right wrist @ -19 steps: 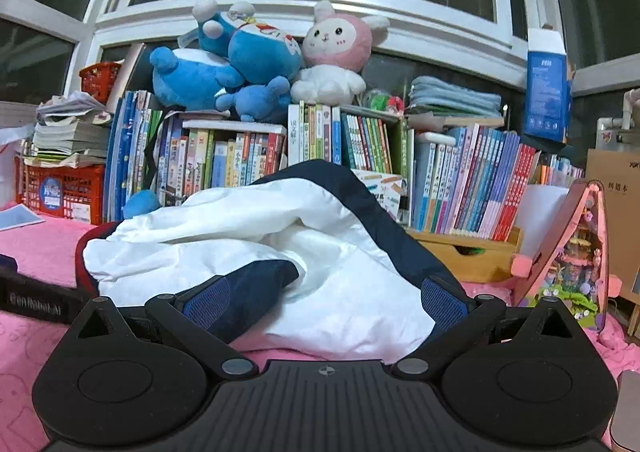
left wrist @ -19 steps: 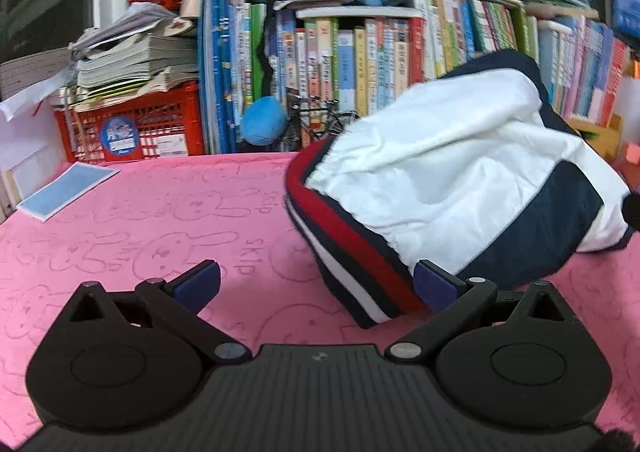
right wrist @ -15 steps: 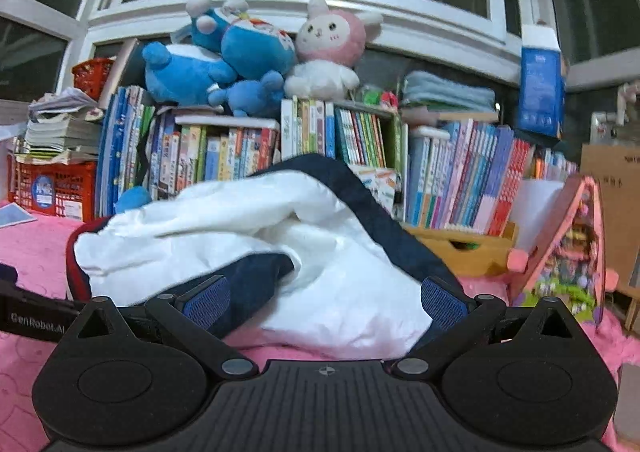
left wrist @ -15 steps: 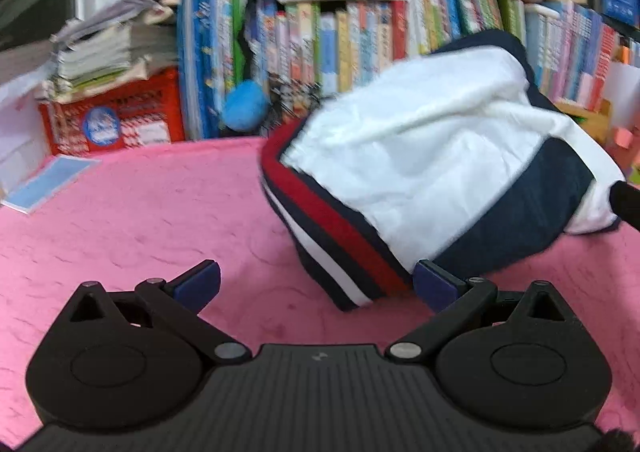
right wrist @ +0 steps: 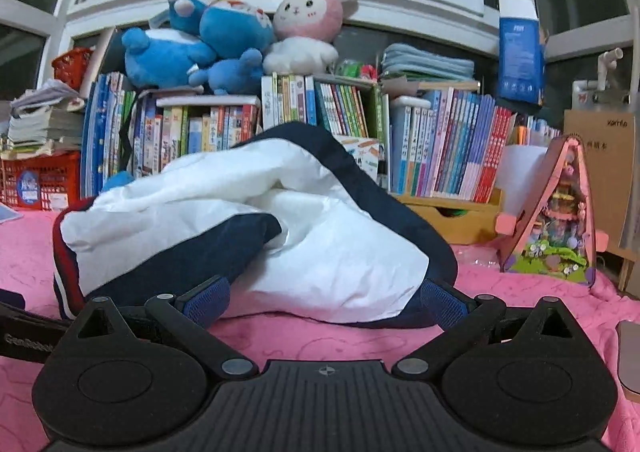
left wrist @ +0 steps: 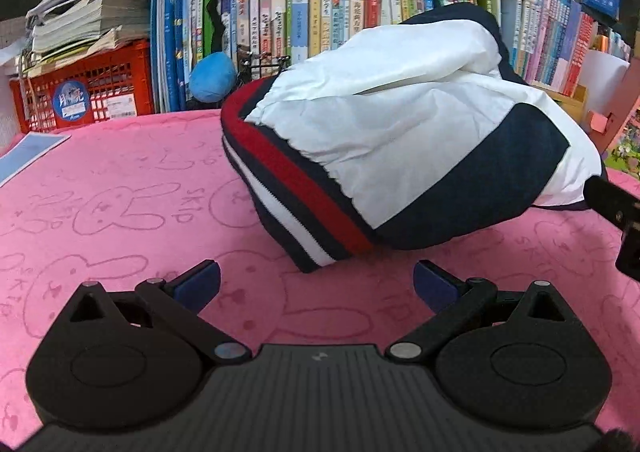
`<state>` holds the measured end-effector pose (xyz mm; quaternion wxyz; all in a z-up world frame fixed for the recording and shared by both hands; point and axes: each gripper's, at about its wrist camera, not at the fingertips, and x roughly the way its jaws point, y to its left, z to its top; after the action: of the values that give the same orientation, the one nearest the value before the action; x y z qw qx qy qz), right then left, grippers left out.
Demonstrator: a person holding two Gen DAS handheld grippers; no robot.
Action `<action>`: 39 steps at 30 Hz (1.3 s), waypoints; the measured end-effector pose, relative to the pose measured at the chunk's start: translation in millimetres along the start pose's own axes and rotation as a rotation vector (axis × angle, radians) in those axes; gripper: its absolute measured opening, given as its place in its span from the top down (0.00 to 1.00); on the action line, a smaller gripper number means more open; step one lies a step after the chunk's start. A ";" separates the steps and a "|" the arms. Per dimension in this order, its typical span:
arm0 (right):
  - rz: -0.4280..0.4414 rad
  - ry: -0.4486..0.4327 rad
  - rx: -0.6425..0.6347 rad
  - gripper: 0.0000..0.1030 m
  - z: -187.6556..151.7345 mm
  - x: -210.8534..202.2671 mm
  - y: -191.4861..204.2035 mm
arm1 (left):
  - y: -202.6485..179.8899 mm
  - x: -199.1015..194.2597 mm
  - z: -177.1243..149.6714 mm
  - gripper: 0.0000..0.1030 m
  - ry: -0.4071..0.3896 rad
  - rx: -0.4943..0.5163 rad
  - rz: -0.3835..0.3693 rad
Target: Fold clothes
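Observation:
A white and navy jacket point(left wrist: 400, 120) with a red, white and navy striped hem lies bundled on the pink rabbit-print cloth point(left wrist: 120, 192). My left gripper point(left wrist: 316, 284) is open and empty, just short of the striped hem. In the right wrist view the jacket point(right wrist: 280, 224) lies close ahead, and my right gripper point(right wrist: 326, 302) is open with its fingertips at the bundle's near edge, holding nothing. Part of the right gripper point(left wrist: 616, 212) shows at the right edge of the left wrist view.
A row of books point(right wrist: 440, 148) with plush toys point(right wrist: 224, 40) on top lines the back. A red crate point(left wrist: 84, 92) with stacked papers stands at the back left. A pink toy house point(right wrist: 556, 220) stands at the right. A blue booklet point(left wrist: 28, 152) lies far left.
My left gripper has drawn back slightly from the jacket, so its right fingertip no longer overlaps the hem. The right gripper has shifted only slightly.

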<state>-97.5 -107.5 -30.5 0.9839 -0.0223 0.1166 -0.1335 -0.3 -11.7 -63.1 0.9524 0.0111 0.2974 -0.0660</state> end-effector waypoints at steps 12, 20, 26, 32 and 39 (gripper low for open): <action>0.030 -0.034 -0.029 0.00 0.9 -4.7 3.5 | -4.4 -7.9 -1.2 0.00 -0.057 0.024 0.004; 0.025 -0.034 -0.022 0.00 -0.2 -5.3 2.5 | -3.1 -7.2 -3.0 0.00 -0.055 0.015 0.001; 0.026 -0.033 -0.027 0.00 0.3 -5.2 3.0 | -1.6 -10.2 -4.4 0.00 -0.075 0.003 -0.019; 0.026 -0.024 -0.034 0.00 0.4 -4.1 4.2 | -1.3 -7.8 -5.3 0.00 -0.067 0.000 -0.008; 0.076 0.042 -0.059 0.00 0.1 6.5 7.8 | 8.3 2.8 -5.9 0.00 -0.005 -0.058 -0.014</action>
<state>-89.4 -101.7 -32.5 0.9846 -0.0439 0.1416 -0.0929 -0.2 -3.4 -69.7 0.9526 -0.0186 0.2967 -0.0641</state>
